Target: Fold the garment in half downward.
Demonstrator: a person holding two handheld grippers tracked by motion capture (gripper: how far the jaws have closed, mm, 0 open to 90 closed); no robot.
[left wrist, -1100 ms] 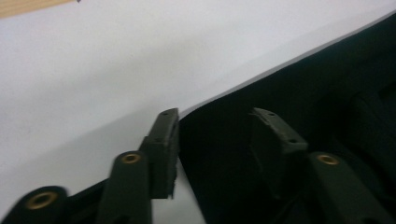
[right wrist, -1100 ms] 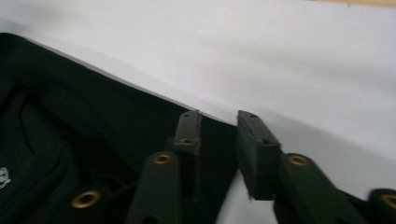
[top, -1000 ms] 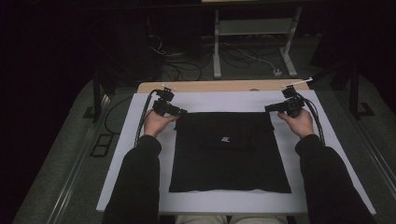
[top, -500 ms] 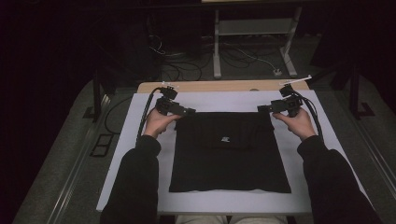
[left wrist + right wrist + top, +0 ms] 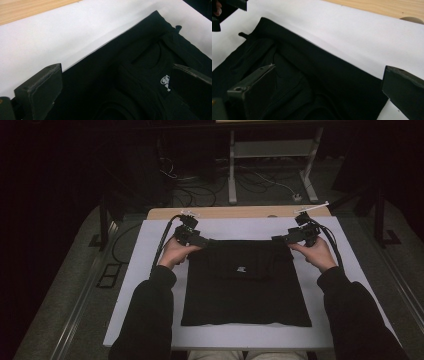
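While the folded black garment (image 5: 245, 285) lies flat at frame centre on the white sheet (image 5: 150, 285) | left gripper (image 5: 204, 241) at upper-left corner, jaws just opened, empty | right gripper (image 5: 278, 240) at upper-right corner, likewise released | bare sheet borders all edges.

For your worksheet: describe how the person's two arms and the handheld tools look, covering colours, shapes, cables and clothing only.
Both arms wear long dark sleeves down to the wrists. The left tool and right tool are black and blocky, each with a thick black cable looping off behind it. Close up, each tool ends in two flat, squarish black jaws with small screw holes.
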